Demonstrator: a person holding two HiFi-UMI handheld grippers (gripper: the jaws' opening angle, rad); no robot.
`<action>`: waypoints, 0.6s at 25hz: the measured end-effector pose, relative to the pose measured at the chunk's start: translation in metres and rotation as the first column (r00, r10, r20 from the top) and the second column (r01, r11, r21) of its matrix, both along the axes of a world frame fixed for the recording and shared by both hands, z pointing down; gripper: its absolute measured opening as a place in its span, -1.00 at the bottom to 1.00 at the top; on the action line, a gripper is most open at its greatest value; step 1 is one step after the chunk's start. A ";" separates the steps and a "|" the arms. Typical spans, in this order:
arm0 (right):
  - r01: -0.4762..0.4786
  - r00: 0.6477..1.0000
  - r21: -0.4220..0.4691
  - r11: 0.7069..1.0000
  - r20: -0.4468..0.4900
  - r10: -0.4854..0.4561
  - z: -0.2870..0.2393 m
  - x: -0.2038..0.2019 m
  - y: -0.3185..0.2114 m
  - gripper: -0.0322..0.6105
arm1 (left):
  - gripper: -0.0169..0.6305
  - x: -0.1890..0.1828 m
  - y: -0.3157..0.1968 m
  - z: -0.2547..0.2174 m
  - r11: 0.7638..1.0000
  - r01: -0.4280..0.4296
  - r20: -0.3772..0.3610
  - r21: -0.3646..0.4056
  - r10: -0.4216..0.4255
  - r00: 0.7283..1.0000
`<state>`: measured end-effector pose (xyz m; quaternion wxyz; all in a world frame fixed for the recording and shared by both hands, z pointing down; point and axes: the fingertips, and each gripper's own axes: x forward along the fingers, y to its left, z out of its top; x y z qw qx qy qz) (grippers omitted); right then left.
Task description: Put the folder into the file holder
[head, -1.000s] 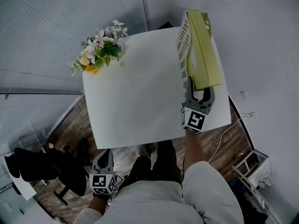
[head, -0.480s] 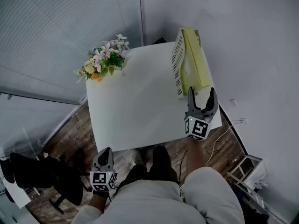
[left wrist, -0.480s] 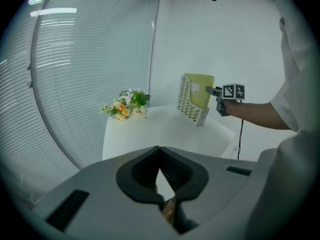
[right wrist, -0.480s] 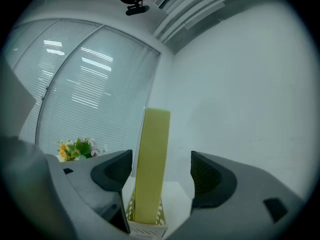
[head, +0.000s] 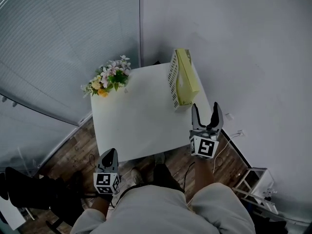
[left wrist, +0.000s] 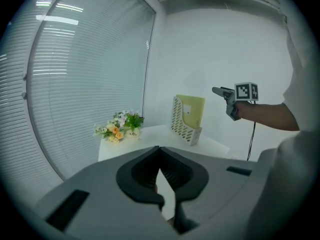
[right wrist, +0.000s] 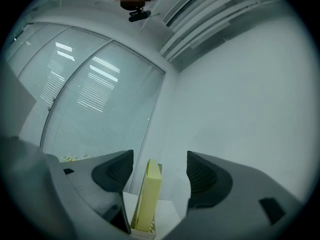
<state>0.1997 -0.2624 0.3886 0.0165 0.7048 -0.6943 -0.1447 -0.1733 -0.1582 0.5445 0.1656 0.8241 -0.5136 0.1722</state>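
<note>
The yellow-green folder [head: 186, 77] stands upright inside the white perforated file holder [head: 172, 79] at the right edge of the white table [head: 141, 118]. My right gripper [head: 206, 106] hangs open in the air off the table's near right corner, apart from the folder, with nothing between its fingers. In the right gripper view the folder [right wrist: 150, 196] shows far off between the spread jaws. My left gripper [head: 110, 151] is low beside the person's body, below the table's front edge, shut and empty. In the left gripper view the folder [left wrist: 193, 110] and holder [left wrist: 181, 126] stand across the table.
A pot of flowers [head: 109, 77] sits at the table's far left corner. Window blinds run along the left and a plain wall along the right. A black chair [head: 29, 189] stands at the lower left. A cable [head: 229, 138] and a white rack [head: 256, 182] lie on the floor at the right.
The right gripper's jaws spread off the folder's near end and it drew back toward the person. The head view has backed away from the table. The left gripper stays low.
</note>
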 end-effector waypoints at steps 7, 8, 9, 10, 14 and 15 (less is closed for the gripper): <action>-0.014 0.998 0.025 1.000 -0.064 0.016 -0.044 -0.015 0.071 -0.21 | -0.92 -0.005 0.020 -0.015 0.999 -0.025 -0.030 0.047 0.027 0.999; -0.020 0.998 0.030 0.999 -0.067 0.022 -0.048 -0.016 0.080 -0.29 | -0.92 -0.005 0.023 -0.017 0.998 -0.029 -0.034 0.051 0.031 0.999; -0.025 0.997 0.036 0.999 -0.069 0.028 -0.052 -0.017 0.089 -0.37 | -0.92 -0.006 0.026 -0.019 0.998 -0.032 -0.037 0.057 0.034 0.999; -0.032 0.997 0.040 0.999 -0.071 0.034 -0.054 -0.018 0.097 -0.47 | -0.92 -0.007 0.029 -0.021 0.997 -0.035 -0.040 0.062 0.037 0.999; -0.059 0.995 0.047 0.997 -0.074 0.062 -0.059 -0.023 0.130 -0.74 | -0.92 -0.012 0.039 -0.027 0.996 -0.042 -0.048 0.083 0.046 0.998; -0.067 0.995 0.046 0.997 -0.074 0.070 -0.059 -0.024 0.138 -0.78 | -0.92 -0.014 0.042 -0.028 0.995 -0.043 -0.049 0.088 0.048 0.998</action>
